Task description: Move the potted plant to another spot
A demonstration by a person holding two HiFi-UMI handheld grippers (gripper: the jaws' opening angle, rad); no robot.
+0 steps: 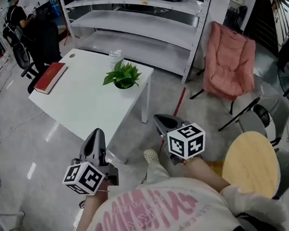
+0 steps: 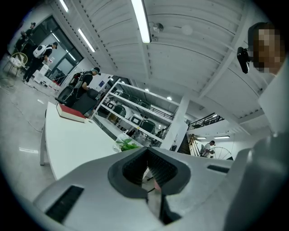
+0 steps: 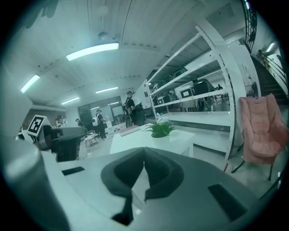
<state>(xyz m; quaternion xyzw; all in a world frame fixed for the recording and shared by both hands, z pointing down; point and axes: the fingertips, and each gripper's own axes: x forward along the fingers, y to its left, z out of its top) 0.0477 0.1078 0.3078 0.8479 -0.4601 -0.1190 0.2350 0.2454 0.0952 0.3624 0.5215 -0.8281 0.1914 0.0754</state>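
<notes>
A: Where's the potted plant (image 1: 123,77)?
B: At the white table's (image 1: 84,105) far corner (red book (image 1: 50,77) at the opposite end).
A: Claws?
B: Left gripper (image 1: 97,134) and right gripper (image 1: 160,119) both pinched together, empty, well apart from the plant.

Overhead plus low views toward plant (image 1: 123,75)

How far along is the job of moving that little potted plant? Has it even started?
Done: nothing yet. The potted plant stands on the white table, near a corner.
In hand: nothing. The left hand-held gripper and right hand-held gripper are both shut and empty, short of the table.
Left: reach the plant, grasp it, and carry it to another spot.
</notes>
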